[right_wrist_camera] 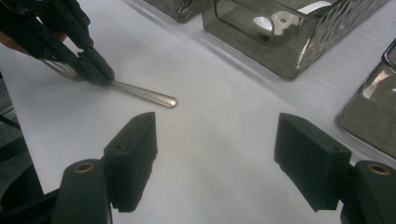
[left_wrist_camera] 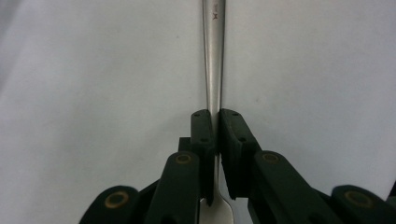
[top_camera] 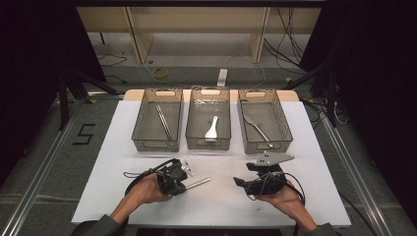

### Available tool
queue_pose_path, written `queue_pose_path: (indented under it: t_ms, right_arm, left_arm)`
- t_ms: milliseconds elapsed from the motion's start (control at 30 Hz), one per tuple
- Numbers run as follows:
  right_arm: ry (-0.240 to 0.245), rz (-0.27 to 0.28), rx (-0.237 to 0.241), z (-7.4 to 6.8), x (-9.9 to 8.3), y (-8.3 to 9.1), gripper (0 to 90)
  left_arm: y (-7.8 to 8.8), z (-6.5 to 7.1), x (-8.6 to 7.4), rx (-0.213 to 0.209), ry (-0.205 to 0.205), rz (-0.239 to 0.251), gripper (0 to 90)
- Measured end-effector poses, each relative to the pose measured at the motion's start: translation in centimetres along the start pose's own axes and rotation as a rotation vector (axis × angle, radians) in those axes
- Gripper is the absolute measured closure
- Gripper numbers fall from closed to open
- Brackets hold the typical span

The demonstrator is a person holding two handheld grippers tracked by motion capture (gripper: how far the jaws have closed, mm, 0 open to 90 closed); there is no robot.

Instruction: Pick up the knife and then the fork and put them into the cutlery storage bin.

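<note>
1. Left gripper (top_camera: 178, 183), lower left of centre in the high view: jaws clenched on the neck of a metal fork (left_wrist_camera: 214, 60). In the left gripper view the handle runs straight up the frame from between the pads; the tine end sits at the bottom edge.
2. Fork, location: low on the white table (top_camera: 108, 147), handle tip pointing toward frame centre. Whether it rests on the surface or is just lifted cannot be told.
3. Right gripper (top_camera: 255, 184), lower right of centre: jaws spread wide, nothing between them.
4. Three mesh bins along the upper table: left bin (top_camera: 158, 125) with chopsticks, middle bin (top_camera: 209, 123) with a white spoon, right bin (top_camera: 264, 125) with another fork.
5. Risk: the grip is narrow and off-centre on smooth metal, so the long handle may pivot or slide out when lifted.
6. Risk: a drooping handle could catch a bin rim, or the fork could land in the wrong bin.
</note>
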State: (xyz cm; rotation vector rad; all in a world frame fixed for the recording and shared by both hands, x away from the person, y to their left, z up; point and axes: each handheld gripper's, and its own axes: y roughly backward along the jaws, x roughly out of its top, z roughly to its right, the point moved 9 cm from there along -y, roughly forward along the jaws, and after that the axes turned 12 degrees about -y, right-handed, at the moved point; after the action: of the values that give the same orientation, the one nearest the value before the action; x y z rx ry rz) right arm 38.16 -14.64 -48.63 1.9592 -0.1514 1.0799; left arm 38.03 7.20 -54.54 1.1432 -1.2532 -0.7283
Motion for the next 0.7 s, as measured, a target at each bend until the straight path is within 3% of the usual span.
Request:
queue_pose_path:
  t_ms: [267,400,700]
  right_arm:
    - [0.000,0.002,0.006,-0.2,0.1,0.0,31.1]
    - [0.008,0.006,0.000,-0.3,0.2,-0.1,31.4]
    - [0.045,-0.002,0.028,-1.8,0.4,-1.0,31.4]
  left_arm:
    - [0.9,-0.4,0.2,0.016,0.020,0.022,83.7]
    - [1.7,-0.4,0.7,0.017,0.032,0.059,83.7]
    - [2.7,0.0,1.5,0.017,0.027,0.092,83.8]
